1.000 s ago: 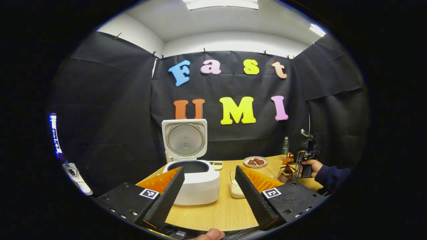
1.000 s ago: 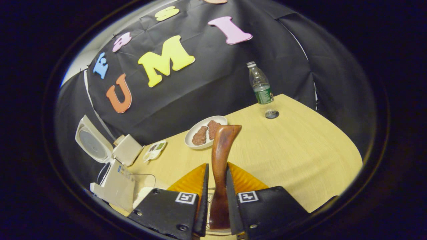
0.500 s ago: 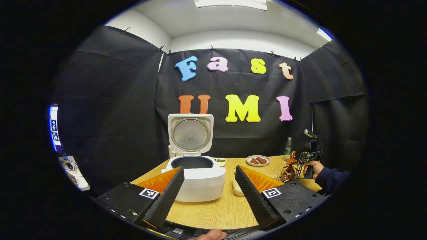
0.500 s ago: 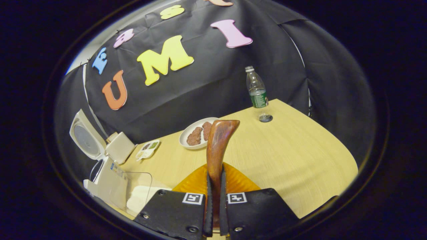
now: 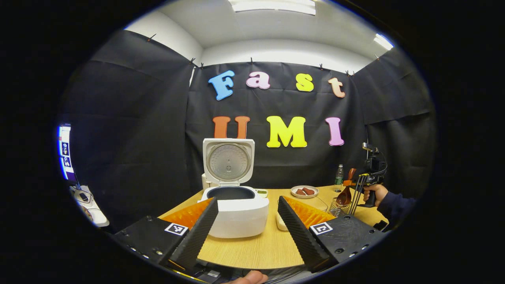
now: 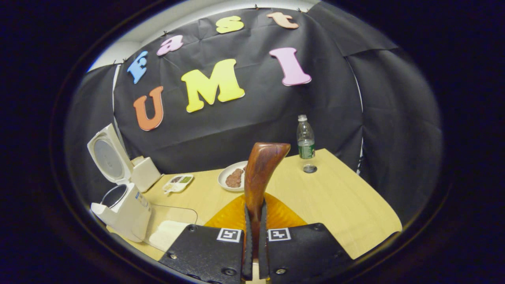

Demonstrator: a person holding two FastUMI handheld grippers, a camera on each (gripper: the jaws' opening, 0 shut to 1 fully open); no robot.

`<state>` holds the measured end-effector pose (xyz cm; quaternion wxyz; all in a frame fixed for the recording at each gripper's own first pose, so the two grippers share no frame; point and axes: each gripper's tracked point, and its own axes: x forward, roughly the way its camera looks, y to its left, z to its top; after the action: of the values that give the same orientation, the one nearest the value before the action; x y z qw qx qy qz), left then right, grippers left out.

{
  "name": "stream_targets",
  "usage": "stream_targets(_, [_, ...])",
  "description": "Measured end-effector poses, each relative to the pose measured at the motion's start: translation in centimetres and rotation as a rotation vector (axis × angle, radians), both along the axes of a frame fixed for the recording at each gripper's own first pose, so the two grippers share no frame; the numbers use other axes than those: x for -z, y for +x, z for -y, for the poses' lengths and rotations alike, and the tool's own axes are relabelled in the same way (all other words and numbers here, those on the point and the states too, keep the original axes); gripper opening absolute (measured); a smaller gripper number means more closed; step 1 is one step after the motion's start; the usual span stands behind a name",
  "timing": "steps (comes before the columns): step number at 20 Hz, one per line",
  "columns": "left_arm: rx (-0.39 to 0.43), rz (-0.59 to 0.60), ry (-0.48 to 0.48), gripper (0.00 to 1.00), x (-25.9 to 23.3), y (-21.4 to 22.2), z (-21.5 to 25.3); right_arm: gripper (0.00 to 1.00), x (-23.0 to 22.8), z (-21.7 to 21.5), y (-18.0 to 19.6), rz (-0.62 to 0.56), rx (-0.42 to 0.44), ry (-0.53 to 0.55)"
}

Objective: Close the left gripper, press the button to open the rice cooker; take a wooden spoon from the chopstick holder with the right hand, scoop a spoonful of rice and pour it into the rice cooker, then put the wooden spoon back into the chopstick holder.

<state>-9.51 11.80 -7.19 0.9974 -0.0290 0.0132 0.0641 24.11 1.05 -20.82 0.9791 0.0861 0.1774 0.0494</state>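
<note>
The white rice cooker (image 5: 236, 211) stands open on the wooden table, its lid upright and its dark inner pot showing; it also appears at the left of the right gripper view (image 6: 124, 207). My left gripper (image 5: 246, 227) hangs open in front of it, holding nothing. My right gripper (image 6: 255, 227) is shut on the handle of the wooden spoon (image 6: 260, 173), which sticks up between the fingers. In the left gripper view the spoon (image 5: 346, 193) hangs lifted above the wire chopstick holder (image 5: 338, 207), held by the far gripper in a person's hand. A clear container of rice (image 6: 167, 232) sits beside the cooker.
A plate of brown food (image 6: 233, 178), a small sauce dish (image 6: 178, 182) and a plastic bottle (image 6: 305, 142) stand toward the table's back. A bottle cap (image 6: 310, 169) lies near the bottle. Black cloth walls close off the table on three sides.
My right gripper closed on the spoon handle and raised the spoon up out of the chopstick holder. The left gripper stayed open and drew back slightly from the cooker.
</note>
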Motion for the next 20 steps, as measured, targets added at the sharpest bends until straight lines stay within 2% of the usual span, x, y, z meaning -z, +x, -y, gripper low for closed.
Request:
stream_targets(5, [-0.013, -0.002, -0.006, 0.96, 0.6, -0.8, -1.1, 0.11, -5.0, -2.3, -2.3, 0.111, -0.026, -0.036])
stream_targets(8, [-0.015, -0.018, -0.003, 0.95, 1.2, -0.8, -1.3, 0.11, -7.1, -4.6, -3.7, 0.154, -0.038, -0.017])
stream_targets(11, [-0.023, -0.038, -0.004, 0.95, 2.1, -0.8, -1.7, 0.11, -8.4, -8.0, -4.5, 0.181, -0.088, 0.004])
stream_targets(15, [-0.025, -0.035, -0.011, 0.95, 2.2, -1.0, -2.0, 0.11, -7.3, -11.6, -4.5, 0.197, -0.118, -0.031])
stream_targets(20, [-0.028, -0.043, -0.013, 0.95, 3.0, -0.6, -2.3, 0.11, -3.2, -16.8, -3.2, 0.147, -0.18, -0.047])
